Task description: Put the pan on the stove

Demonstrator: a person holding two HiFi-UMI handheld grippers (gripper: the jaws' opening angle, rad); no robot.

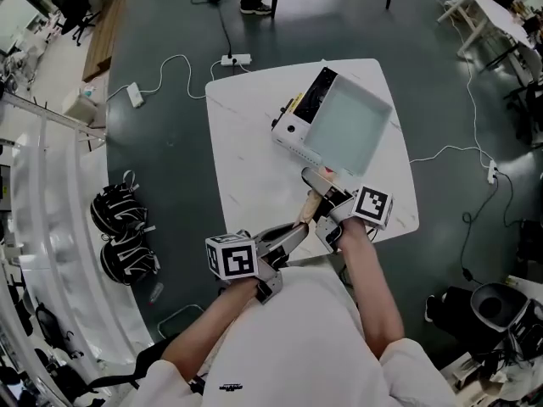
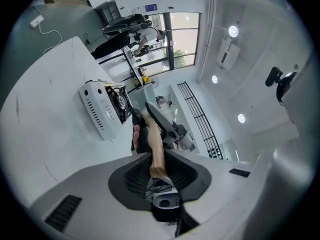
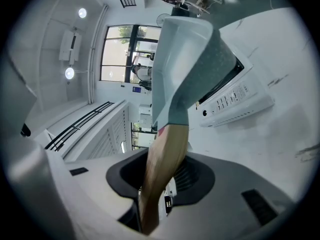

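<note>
A square pale-green pan lies over the white portable stove on the white table. Its wooden handle points back toward me. My right gripper is shut on the handle close to the pan. My left gripper is shut on the handle's near end. In the right gripper view the pan rises from the handle above the stove. In the left gripper view the handle runs out from the jaws toward the stove. I cannot tell whether the pan rests on the burner.
The table's near edge is right under my hands. On the dark floor lie a power strip with cables, and two black helmets at the left. A person's shoes stand beyond the table.
</note>
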